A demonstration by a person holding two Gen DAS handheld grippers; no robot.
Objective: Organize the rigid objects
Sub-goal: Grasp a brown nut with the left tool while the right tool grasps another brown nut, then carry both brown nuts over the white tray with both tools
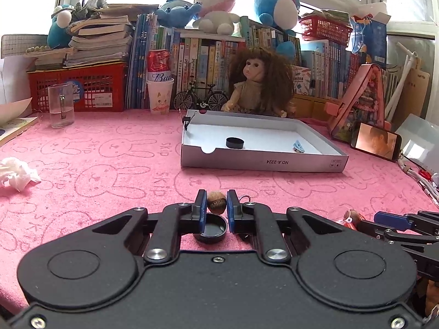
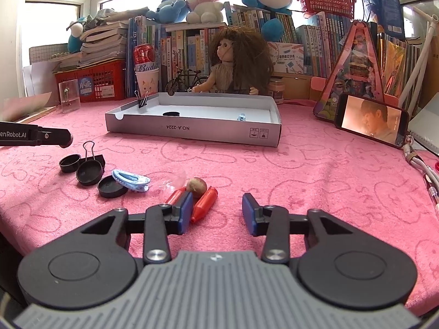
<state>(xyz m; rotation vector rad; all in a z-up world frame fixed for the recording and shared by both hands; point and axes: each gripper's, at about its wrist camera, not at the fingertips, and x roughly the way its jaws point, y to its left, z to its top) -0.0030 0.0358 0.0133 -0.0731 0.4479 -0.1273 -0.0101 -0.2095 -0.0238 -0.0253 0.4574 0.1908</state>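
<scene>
My left gripper (image 1: 216, 205) is shut on a brown walnut (image 1: 216, 205) and holds it above a black round cap (image 1: 210, 229) on the pink cloth. The white shallow box (image 1: 263, 161) ahead holds a black cap (image 1: 235, 142), a small blue clip (image 1: 299, 146) and a binder clip (image 1: 187, 122) on its rim. My right gripper (image 2: 216, 212) is open and empty near the front edge. Left of it lie two red pieces (image 2: 204, 204), a nut (image 2: 196, 187), a blue hair clip (image 2: 131, 180), three black caps (image 2: 90, 175) and a binder clip (image 2: 92, 156).
A doll (image 1: 256, 82), a toy bicycle (image 1: 201, 97), a paper cup with a can (image 1: 160, 93), a glass cup (image 1: 61, 105), red baskets and rows of books line the back. A phone (image 2: 371, 122) leans at the right. Crumpled tissue (image 1: 16, 174) lies left.
</scene>
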